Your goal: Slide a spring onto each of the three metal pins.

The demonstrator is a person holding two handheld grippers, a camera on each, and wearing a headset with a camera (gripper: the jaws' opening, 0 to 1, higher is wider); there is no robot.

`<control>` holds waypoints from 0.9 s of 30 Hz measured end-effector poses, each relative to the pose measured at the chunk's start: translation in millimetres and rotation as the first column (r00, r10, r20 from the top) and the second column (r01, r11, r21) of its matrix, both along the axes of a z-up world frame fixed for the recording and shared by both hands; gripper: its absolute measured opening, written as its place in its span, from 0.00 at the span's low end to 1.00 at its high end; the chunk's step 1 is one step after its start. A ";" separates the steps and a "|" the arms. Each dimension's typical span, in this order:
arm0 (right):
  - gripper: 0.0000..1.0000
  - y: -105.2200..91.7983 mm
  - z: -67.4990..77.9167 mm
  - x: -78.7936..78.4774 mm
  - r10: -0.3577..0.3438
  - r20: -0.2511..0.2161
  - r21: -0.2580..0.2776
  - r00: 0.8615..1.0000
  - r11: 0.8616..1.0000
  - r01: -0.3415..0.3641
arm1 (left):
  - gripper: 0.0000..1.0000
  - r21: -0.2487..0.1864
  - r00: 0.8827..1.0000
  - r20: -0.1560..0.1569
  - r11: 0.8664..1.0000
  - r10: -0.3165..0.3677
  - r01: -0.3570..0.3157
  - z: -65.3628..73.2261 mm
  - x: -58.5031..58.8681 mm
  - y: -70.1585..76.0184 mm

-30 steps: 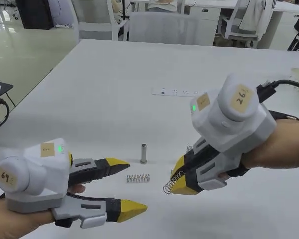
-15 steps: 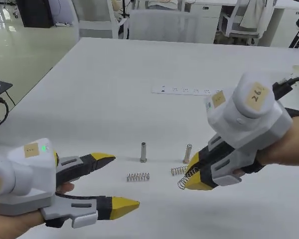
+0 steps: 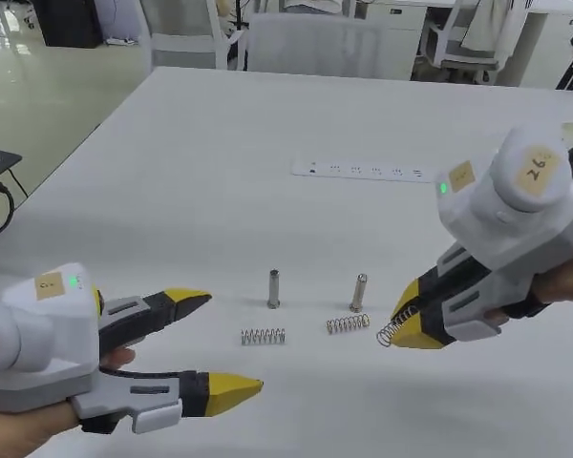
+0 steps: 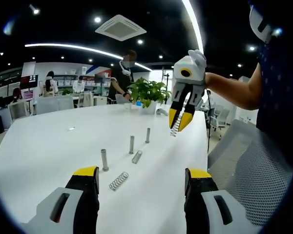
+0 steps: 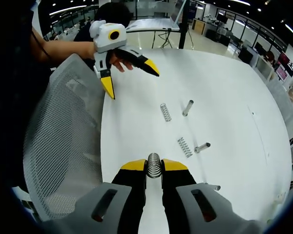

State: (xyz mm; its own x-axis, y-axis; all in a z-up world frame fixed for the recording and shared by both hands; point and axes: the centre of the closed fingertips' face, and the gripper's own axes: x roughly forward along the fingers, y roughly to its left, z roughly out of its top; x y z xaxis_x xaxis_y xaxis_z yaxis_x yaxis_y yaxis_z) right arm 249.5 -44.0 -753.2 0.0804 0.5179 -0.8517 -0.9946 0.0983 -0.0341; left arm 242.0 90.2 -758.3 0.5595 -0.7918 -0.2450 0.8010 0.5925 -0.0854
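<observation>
Two upright metal pins (image 3: 274, 288) (image 3: 359, 292) stand on the white table (image 3: 220, 172); the left gripper view shows three pins (image 4: 104, 160) (image 4: 132, 145) (image 4: 148, 135). Two loose springs (image 3: 264, 336) (image 3: 349, 324) lie just in front of them. My right gripper (image 3: 409, 327) hovers right of the pins, shut on a third spring (image 3: 392, 332), which sits end-on between its yellow tips (image 5: 154, 165). My left gripper (image 3: 224, 342) is open at the lower left, apart from the nearer spring (image 4: 118, 180), with nothing between its jaws.
A white power strip (image 3: 363, 173) lies farther back on the table. Chairs (image 3: 310, 48) and desks stand beyond the far edge. A grey mesh chair (image 5: 63, 136) is beside the near edge. A potted plant (image 4: 146, 92) sits at one end of the table.
My right gripper has moved to the right with its spring, uncovering the second pin and the second loose spring. My left gripper has drifted slightly left.
</observation>
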 end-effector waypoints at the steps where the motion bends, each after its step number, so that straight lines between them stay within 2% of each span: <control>1: 0.09 -2.2 0.7 1.5 -0.006 0.002 -0.001 1.000 1.000 0.006 | 0.67 0.000 1.000 -0.001 1.000 0.001 -0.001 -0.3 -0.2 0.0; 17: 0.09 -41.1 9.2 33.2 -0.099 0.033 -0.039 0.995 0.994 0.100 | 0.67 -0.002 1.000 -0.003 1.000 0.006 -0.006 0.7 -0.8 0.1; 27: 0.09 -68.2 5.0 57.0 -0.136 0.046 -0.102 0.990 0.985 0.140 | 0.67 0.004 1.000 0.001 1.000 0.009 -0.009 2.8 -0.5 1.6</control>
